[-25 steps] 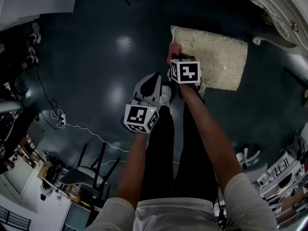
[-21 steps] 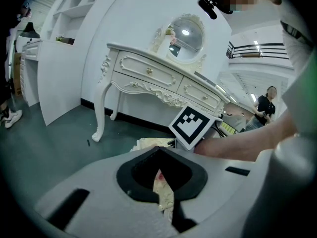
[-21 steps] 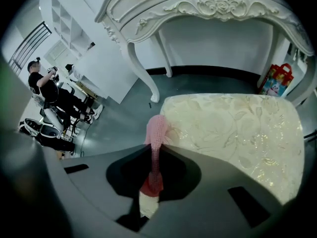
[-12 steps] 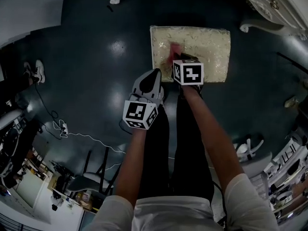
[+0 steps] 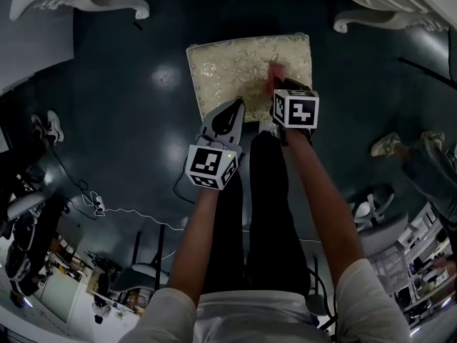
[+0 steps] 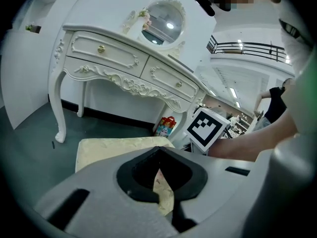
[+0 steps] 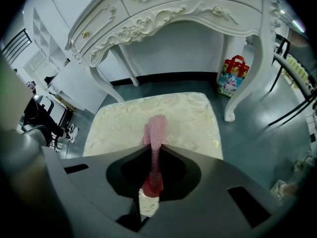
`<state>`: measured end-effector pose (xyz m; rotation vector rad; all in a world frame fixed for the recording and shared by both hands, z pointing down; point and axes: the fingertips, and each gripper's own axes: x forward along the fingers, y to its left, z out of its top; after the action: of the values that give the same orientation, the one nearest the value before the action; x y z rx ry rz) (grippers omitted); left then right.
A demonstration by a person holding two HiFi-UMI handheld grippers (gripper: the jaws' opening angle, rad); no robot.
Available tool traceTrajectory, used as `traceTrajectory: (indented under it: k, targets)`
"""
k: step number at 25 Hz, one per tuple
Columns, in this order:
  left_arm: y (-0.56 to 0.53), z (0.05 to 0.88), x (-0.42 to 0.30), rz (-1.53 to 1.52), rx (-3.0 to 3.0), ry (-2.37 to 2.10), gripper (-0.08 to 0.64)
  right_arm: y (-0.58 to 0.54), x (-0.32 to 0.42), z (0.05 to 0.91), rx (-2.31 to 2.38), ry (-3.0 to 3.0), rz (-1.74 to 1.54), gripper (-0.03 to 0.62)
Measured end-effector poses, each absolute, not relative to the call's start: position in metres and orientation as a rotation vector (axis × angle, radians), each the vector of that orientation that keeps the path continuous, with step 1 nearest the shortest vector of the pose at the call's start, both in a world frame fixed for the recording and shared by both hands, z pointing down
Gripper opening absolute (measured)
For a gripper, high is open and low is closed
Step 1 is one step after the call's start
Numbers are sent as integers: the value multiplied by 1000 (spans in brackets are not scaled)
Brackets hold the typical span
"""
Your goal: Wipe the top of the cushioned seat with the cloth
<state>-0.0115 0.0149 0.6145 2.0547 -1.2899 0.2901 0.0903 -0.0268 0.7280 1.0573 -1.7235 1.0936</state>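
The right gripper (image 7: pixel 151 185) clamps a pink cloth (image 7: pixel 155 127), which lies on the cushioned seat (image 5: pixel 225 66) toward its right edge. The left gripper (image 6: pixel 161 185), jaws together and empty, sits at the seat's near edge.

Cloth (image 5: pixel 276 72) farther right across the seat (image 5: pixel 221 66) (right claw (image 5: pixel 277 88) too)
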Motion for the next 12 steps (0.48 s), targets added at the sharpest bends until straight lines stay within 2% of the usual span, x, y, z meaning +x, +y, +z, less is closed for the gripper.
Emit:
traceTrajectory:
  k: [12]
  targets:
    - [-11,619,59,316,2110,-1185,14,-51,177,727,1171,-1677,1100,32]
